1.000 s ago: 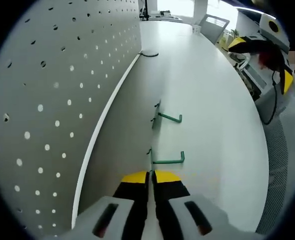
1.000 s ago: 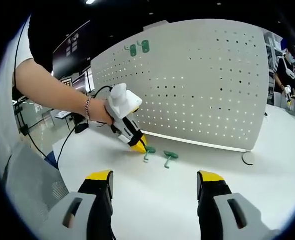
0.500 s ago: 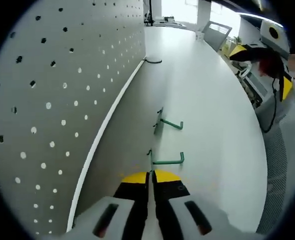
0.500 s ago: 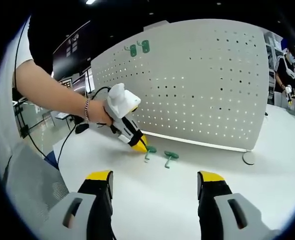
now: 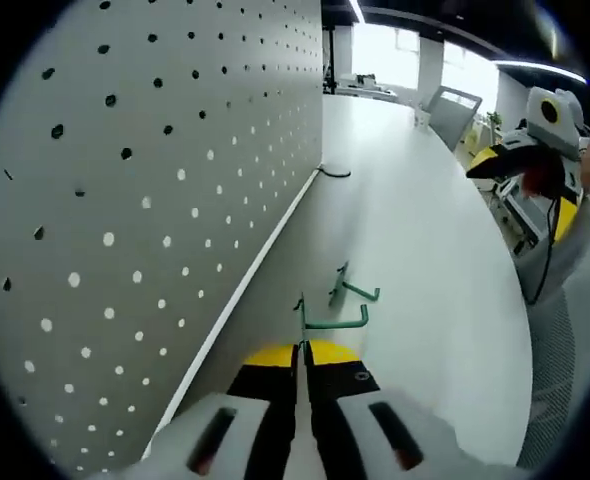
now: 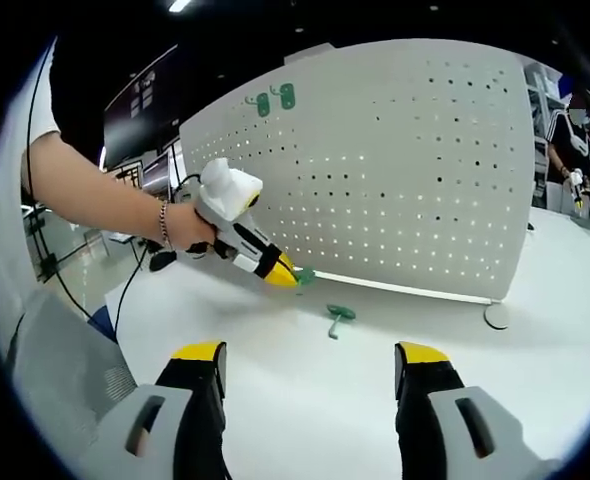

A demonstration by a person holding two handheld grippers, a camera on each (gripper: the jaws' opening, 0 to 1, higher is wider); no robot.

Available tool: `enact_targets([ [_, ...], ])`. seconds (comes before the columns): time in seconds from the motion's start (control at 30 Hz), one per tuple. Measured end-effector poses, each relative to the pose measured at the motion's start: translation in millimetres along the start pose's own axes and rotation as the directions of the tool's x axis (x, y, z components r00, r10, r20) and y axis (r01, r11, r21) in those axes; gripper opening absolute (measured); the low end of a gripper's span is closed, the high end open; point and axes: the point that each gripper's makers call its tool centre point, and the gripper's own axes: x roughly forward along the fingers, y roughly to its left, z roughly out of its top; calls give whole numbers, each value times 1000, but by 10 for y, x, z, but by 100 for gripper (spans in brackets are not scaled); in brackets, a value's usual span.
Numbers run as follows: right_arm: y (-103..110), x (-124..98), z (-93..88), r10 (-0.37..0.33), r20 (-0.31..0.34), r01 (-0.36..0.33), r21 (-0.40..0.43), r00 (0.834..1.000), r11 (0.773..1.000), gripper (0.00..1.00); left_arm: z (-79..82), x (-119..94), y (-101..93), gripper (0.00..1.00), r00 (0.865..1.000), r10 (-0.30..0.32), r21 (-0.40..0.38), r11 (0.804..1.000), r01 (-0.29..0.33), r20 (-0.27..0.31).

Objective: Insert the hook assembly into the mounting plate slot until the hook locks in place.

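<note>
My left gripper [image 5: 302, 350] is shut on a green hook [image 5: 332, 320], whose arm sticks out past the yellow fingertips. In the right gripper view the left gripper [image 6: 283, 274] holds this green hook [image 6: 304, 277] a little above the white table, close to the foot of the white pegboard [image 6: 395, 170]. A second green hook [image 6: 337, 316] lies flat on the table, also seen as the second hook [image 5: 352, 289] just beyond the held one. My right gripper [image 6: 311, 352] stands open over the table, holding nothing, well back from both hooks.
Two green pieces [image 6: 276, 99] hang high on the pegboard's left part. A round foot disc [image 6: 495, 316] lies at the board's right end. The pegboard [image 5: 145, 200] stands close on the left. A person [image 6: 578, 140] is far right.
The left gripper has lifted the hook it holds off the table and away from the second hook, towards the pegboard. The right gripper has not moved.
</note>
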Motion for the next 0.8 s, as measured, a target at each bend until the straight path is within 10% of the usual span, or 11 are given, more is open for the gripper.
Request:
enact_targets([
  [0.8, 5, -18, 63, -1, 24, 1, -2, 1000, 1000, 66, 177, -292, -141, 2, 982, 55, -43, 998, -48, 181],
])
